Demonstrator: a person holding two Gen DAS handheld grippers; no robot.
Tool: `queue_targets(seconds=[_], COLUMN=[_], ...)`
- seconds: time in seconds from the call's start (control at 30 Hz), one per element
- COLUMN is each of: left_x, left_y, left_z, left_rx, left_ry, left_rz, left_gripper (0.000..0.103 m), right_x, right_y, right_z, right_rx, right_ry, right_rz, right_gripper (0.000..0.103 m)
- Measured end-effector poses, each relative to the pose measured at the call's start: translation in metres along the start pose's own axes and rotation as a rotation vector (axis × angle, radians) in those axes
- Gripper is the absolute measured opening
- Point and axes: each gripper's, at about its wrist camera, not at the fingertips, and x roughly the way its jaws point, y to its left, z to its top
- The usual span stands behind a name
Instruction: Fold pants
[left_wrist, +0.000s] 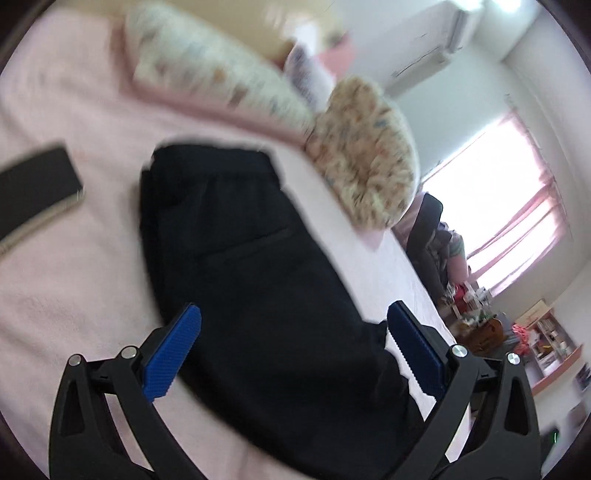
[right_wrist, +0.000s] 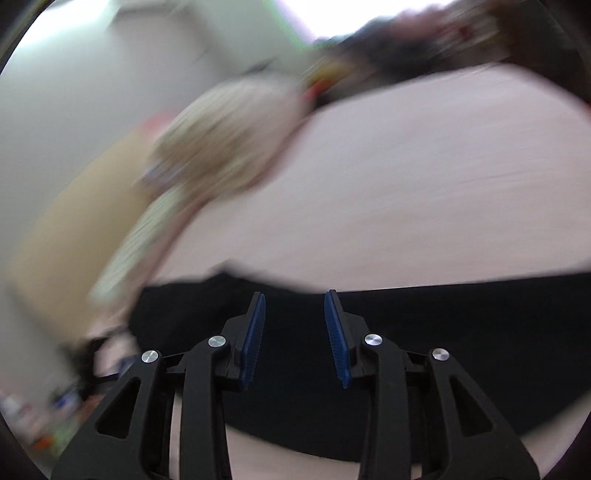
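One garment under treatment: black pants (left_wrist: 236, 258), lying on the pink bedsheet (left_wrist: 66, 295), taken here as the landmark for all positions. Left wrist view: pants appear laid as a single long band, waistband end toward the floral pillows (left_wrist: 365, 162) at the head of the sheet, the rest running back under the camera; this suggests the legs are already stacked one on the other, though blur prevents certainty. Left gripper (left_wrist: 293, 334) hangs above the lower part of the pants, jaws spread wide, blue pads (left_wrist: 173, 354) clear on either side, nothing between them. A dark flat object (left_wrist: 35, 188), possibly a phone or case, lies on the sheet well apart from the pants, on the side away from the window (left_wrist: 491, 192). Right wrist view: heavily smeared; pants (right_wrist: 461, 350) cross the lower frame as a dark band on the sheet, bare pink sheet (right_wrist: 406, 184) beyond them. Right gripper (right_wrist: 294, 306) sits over the band near its far edge, jaws partly apart, no cloth visibly pinched. Judgement: lengthwise fold likely done; crosswise folds, bringing hem end toward waistband, remain; neither gripper has a hold yet.
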Motion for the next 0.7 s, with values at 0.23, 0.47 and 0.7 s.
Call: queue_targets(seconds=[0.23,0.47,0.7], left_x=[0.016,0.026,0.026], left_y=[0.029,0.021,0.023], left_z=[0.008,0.005,0.005], left_rx=[-0.011,0.136,0.130], left_ry=[0.112,0.149,0.150], left_rz=[0.049,0.121,0.138], left_gripper=[0.101,0.101,0.101], right_x=[0.199,0.257,0.234], right_y=[0.072,0.069,0.072], right_z=[0.041,0.031,0.006], right_rx=[-0.101,-0.184,-0.251], right_ry=[0.419,0.590,0.596], right_rz=[-0.013,-0.142,-0.148], right_gripper=[0.035,0.035,0.013])
